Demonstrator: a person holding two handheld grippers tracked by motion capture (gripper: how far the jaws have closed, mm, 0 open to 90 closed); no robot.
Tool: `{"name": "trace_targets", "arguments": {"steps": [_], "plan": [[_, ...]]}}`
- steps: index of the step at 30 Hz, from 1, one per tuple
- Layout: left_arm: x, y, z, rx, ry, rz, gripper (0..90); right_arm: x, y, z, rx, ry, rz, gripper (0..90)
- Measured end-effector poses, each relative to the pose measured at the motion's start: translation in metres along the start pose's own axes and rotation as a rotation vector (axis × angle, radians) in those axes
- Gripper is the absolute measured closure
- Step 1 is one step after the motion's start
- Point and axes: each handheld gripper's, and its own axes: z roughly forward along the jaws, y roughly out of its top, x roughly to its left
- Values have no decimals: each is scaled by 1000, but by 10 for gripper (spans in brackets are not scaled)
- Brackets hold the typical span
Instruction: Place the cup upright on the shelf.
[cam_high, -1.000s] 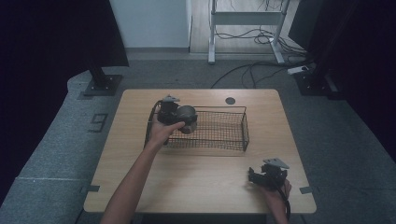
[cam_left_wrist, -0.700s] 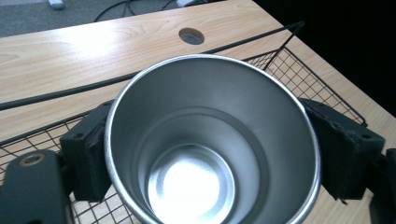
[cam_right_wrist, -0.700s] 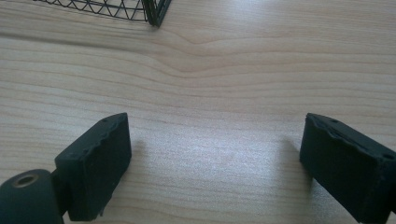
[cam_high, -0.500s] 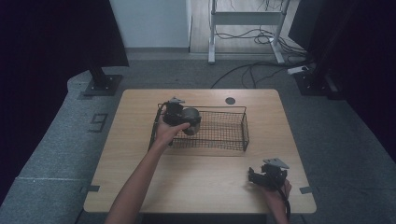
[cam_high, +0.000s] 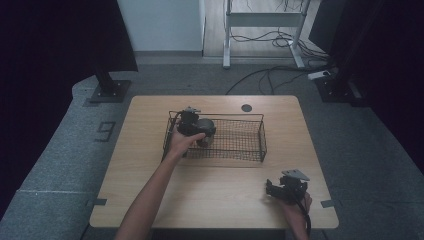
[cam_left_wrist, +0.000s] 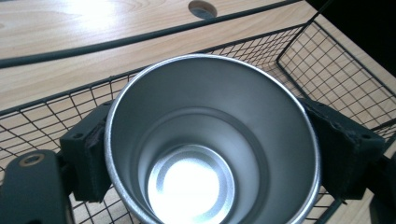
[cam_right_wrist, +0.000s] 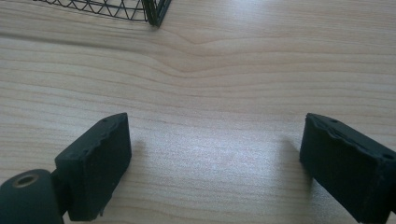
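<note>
A steel cup (cam_left_wrist: 210, 144) sits between my left gripper's two black pads (cam_left_wrist: 88, 154), which press on its sides; I look straight down into its shiny inside. In the high view the left gripper (cam_high: 196, 127) holds the cup (cam_high: 206, 126) over the left end of a black wire basket (cam_high: 250, 150), just inside its walls. Near the table's front right corner, my right gripper (cam_high: 272, 189) rests low over the wood. Its jaws (cam_right_wrist: 219, 163) stand wide apart with bare tabletop between them.
The wooden table (cam_high: 150, 200) has a round cable hole (cam_high: 246, 107) behind the basket. A corner of the basket (cam_right_wrist: 154, 11) shows ahead of the right gripper. Dark floor, cables and a stand lie beyond the table.
My left hand has carried the cup a little to the right and down into the basket's left end. The right gripper has stayed where it was.
</note>
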Motion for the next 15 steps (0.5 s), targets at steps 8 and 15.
{"name": "trace_targets", "arguments": {"steps": [8,15], "plan": [[5,-1,4,10,8,-12,142,0,0,-1,-2,-1,1,96],[5,-2,11,21,9,-11,142,0,-1,-1,-3,-1,1,101]]}}
